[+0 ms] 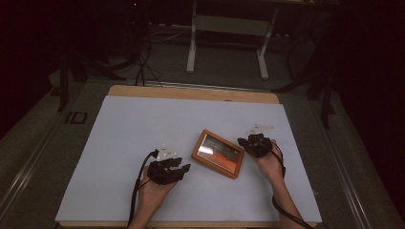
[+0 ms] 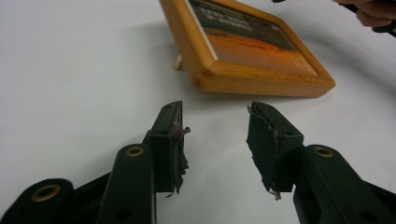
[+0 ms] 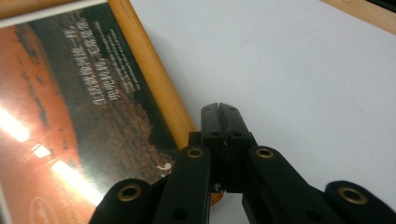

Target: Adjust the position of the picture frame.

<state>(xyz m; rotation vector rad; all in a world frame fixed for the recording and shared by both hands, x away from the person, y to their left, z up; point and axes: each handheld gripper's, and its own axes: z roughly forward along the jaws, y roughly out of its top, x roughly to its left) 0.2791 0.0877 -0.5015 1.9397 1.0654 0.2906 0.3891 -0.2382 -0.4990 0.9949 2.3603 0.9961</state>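
A wooden picture frame [image 1: 218, 153] with an orange and dark print lies face up, slightly right of the middle of the white sheet. My left gripper [image 1: 184, 169] rests to its left, pointing at it. In the left gripper view the jaws [image 2: 215, 112] stand apart with nothing between them, a short way from the frame's near corner [image 2: 261, 79]. My right gripper [image 1: 243, 142] sits at the frame's right end. In the right gripper view its jaws [image 3: 219, 108] are pressed together with nothing held, just beside the frame's wooden edge [image 3: 149, 70].
The white sheet [image 1: 143, 129] covers a wooden table whose far edge [image 1: 191, 92] shows. Beyond the table stand the white legs of a desk [image 1: 192, 43], with cables [image 1: 143, 57] on the dark floor. A cable trails from each gripper along the person's forearm.
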